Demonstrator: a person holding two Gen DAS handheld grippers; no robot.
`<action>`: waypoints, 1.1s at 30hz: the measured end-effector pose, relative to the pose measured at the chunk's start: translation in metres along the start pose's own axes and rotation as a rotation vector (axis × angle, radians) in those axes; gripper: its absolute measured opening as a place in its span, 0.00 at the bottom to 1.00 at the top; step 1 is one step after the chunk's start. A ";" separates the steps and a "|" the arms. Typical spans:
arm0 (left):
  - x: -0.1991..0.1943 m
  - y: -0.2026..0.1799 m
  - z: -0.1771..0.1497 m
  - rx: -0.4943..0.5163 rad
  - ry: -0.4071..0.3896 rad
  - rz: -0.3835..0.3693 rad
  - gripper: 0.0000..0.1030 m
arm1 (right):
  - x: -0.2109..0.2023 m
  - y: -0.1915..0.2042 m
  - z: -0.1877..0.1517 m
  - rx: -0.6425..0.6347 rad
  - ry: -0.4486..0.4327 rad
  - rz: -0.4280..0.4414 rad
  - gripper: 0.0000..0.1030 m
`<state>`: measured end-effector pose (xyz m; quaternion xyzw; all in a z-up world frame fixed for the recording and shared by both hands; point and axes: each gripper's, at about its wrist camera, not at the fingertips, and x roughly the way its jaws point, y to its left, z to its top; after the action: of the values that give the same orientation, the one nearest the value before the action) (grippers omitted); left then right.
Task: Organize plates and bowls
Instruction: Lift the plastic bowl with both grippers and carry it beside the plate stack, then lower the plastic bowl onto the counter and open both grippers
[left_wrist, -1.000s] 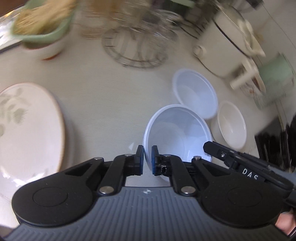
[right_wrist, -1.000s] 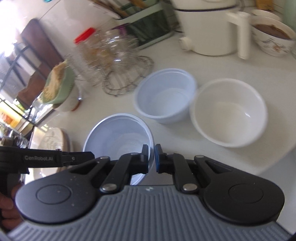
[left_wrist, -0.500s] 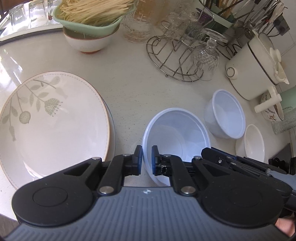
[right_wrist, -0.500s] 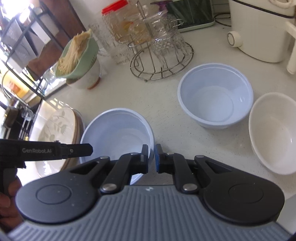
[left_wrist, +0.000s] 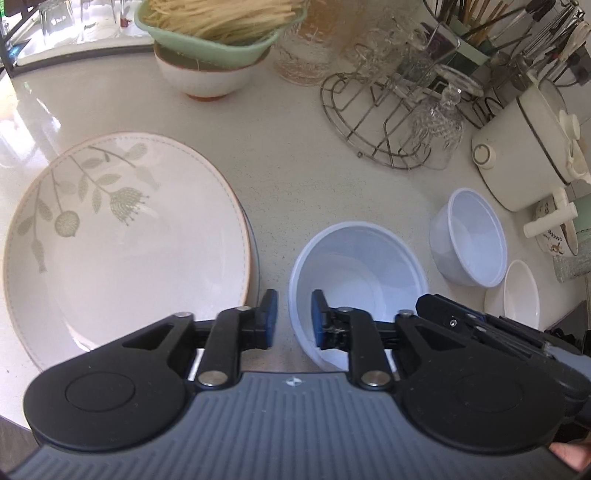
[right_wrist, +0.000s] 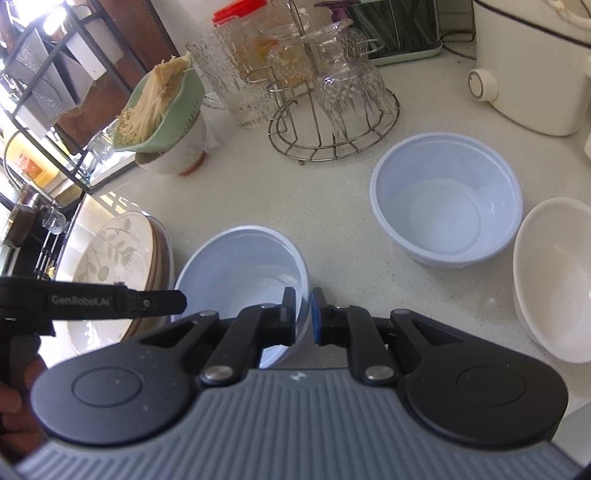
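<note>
A pale blue bowl (left_wrist: 362, 266) (right_wrist: 240, 266) stands on the counter just right of a stack of leaf-patterned plates (left_wrist: 122, 236) (right_wrist: 110, 251). My left gripper (left_wrist: 293, 317) straddles the bowl's left rim. Its jaws are opening, and a gap shows between the pads and the rim. My right gripper (right_wrist: 303, 314) is shut on the bowl's right rim, one pad inside and one outside. A second pale blue bowl (left_wrist: 469, 236) (right_wrist: 443, 199) and a white bowl (left_wrist: 517, 291) (right_wrist: 554, 277) sit farther right.
A wire rack with upturned glasses (left_wrist: 388, 122) (right_wrist: 332, 110) stands behind the bowls. Back left is a green colander of noodles (left_wrist: 214, 29) on a white bowl. A white pot (left_wrist: 524, 155) and a utensil holder crowd the back right. The counter edge curves behind the plates.
Both grippers carried the pale blue bowl left, away from the other two bowls and up beside the plates, then stopped. The left jaws have parted off the rim.
</note>
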<state>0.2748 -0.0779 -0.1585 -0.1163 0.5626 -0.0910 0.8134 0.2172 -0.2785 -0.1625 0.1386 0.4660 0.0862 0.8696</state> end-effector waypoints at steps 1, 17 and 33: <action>-0.004 -0.001 0.001 0.008 -0.007 0.001 0.26 | -0.002 0.001 0.000 0.005 -0.006 -0.009 0.12; -0.078 -0.026 -0.002 0.089 -0.125 -0.029 0.27 | -0.065 0.014 0.006 -0.019 -0.171 -0.053 0.13; -0.118 -0.052 -0.016 0.218 -0.206 -0.082 0.35 | -0.114 0.009 -0.011 0.022 -0.298 -0.139 0.49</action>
<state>0.2172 -0.0962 -0.0434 -0.0587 0.4578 -0.1724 0.8702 0.1452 -0.3005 -0.0757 0.1269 0.3410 -0.0007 0.9314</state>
